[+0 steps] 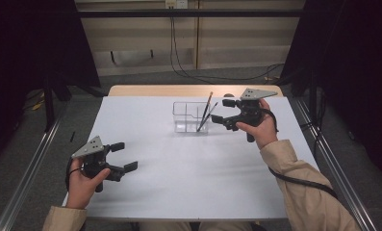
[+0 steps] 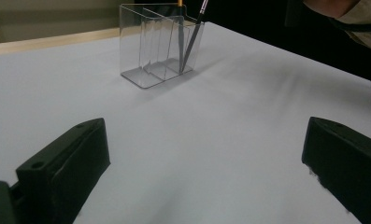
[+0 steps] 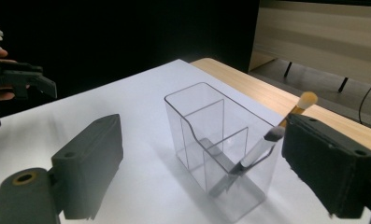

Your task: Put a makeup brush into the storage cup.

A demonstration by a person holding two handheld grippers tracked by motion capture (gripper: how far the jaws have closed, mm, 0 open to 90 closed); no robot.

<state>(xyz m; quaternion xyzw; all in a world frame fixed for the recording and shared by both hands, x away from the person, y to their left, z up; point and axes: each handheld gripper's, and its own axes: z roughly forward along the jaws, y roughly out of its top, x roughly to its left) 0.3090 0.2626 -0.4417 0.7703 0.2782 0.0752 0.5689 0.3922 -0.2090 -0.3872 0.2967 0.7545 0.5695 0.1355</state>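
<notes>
Two brushes (image 1: 205, 111) stand in the clear box (image 1: 188, 117), in its end slot nearest the right gripper (image 1: 223, 112). They lean, with their tips up and tilted toward that gripper. The box sits on the far part of the white table (image 1: 188, 168). The right gripper is just beside the box, its jaws spread wide and holding nothing. The left gripper (image 1: 123, 156) is well apart from the box, also spread wide and holding nothing. So the right hand looks best placed to grab a brush.

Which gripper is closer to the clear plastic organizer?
Right. The right gripper sits just beside the clear organizer; the left gripper hangs far off near the table's front edge.
</notes>
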